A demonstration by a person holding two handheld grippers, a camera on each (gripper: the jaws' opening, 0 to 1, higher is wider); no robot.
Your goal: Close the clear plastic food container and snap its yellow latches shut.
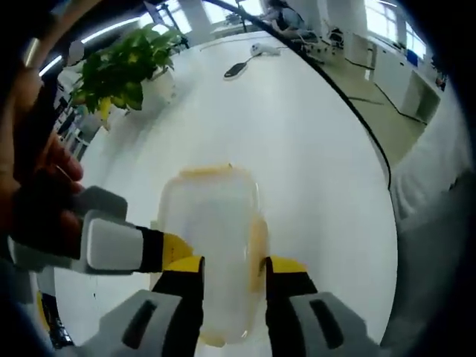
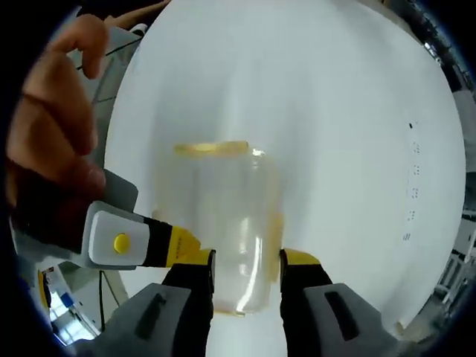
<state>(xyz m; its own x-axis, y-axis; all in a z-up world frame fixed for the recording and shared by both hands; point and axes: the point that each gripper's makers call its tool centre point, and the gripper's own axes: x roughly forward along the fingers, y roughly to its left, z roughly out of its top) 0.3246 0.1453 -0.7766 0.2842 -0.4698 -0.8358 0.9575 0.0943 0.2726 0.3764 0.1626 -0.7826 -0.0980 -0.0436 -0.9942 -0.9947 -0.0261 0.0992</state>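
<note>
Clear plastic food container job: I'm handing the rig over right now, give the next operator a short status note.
Left gripper: open, its fingers straddle the near end of the clear plastic food container without a firm clamp that I can confirm.
Right gripper: open, fingers likewise either side of the container's near end.
Another yellow-tipped gripper, held by a person's hand, touches the container's side.
The container sits on the round white table, lid apparently down on it. A yellow latch shows at the far end, another along one side; whether they are snapped is unclear.
Left: press each latch and check.
</note>
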